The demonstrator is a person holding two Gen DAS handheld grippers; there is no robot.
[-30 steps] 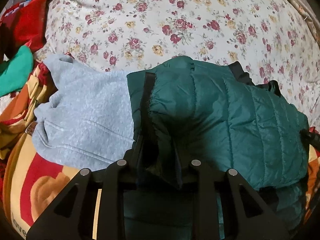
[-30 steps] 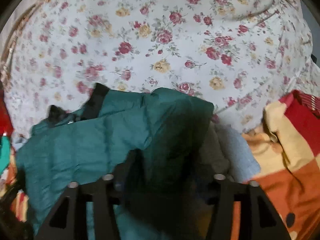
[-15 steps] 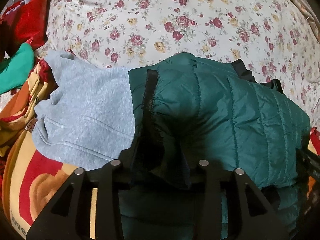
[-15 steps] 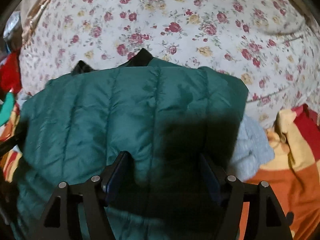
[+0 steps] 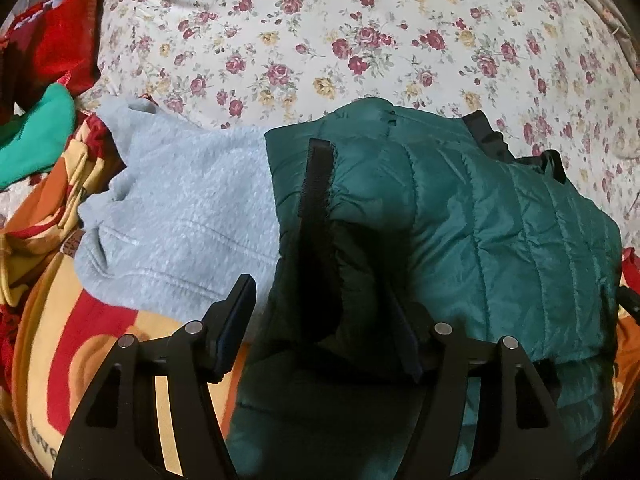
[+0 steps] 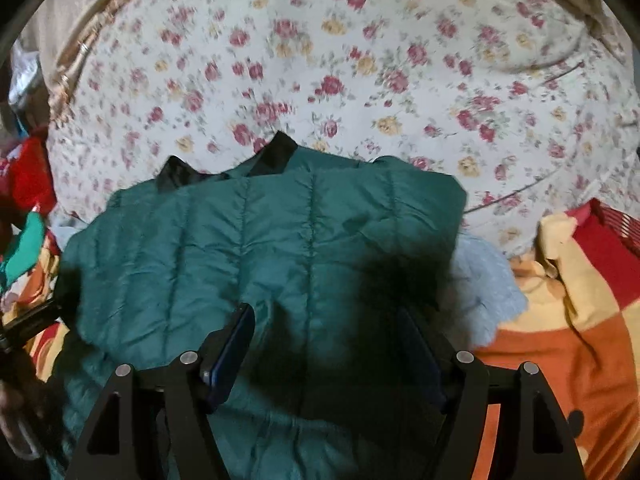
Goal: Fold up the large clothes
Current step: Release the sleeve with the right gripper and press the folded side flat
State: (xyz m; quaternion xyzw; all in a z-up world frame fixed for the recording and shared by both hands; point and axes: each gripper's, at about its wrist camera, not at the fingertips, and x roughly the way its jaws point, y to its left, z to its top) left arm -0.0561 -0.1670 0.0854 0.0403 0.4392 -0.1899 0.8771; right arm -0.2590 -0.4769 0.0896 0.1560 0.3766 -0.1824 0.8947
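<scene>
1. Letting go is where we stand: our left claw (image 5: 320,344) has just been opening and now stands wide, with a dark flap of the green jacket (image 5: 500,240) between its fingers but no pad pressing on it. Our right claw (image 6: 326,356) has also just been opening and is wide, above the jacket's quilted panel without gripping it.

2. Where it lies: the jacket sits folded on the bed, partly on the flowered sheet (image 5: 320,40) and partly over a grey fleece (image 5: 180,216), with a patterned blanket (image 5: 60,340) under the near edge.

3. Risks, as we judge them:
   - The puffy padding may spring back once both claws leave, so the folded layer could lift or slide open.
   - The flap between the left fingers could catch on a pad as we pull away and drag the fold out of line.
   - The jacket rests on the soft, uneven fleece, not on flat bedding, so the bundle may tilt or slump toward the blanket.
   - The slick shell may slip over the fleece if we nudge it.

4. What each view adds:
   - Our left view shows the black trim strip (image 5: 316,184), the dangling flap and how much fleece lies exposed.
   - Our right view, slightly blurred, shows the flat quilted top, the black collar (image 6: 276,156) at the far edge, only a corner of fleece, and the left claw at the picture's left rim.
</scene>
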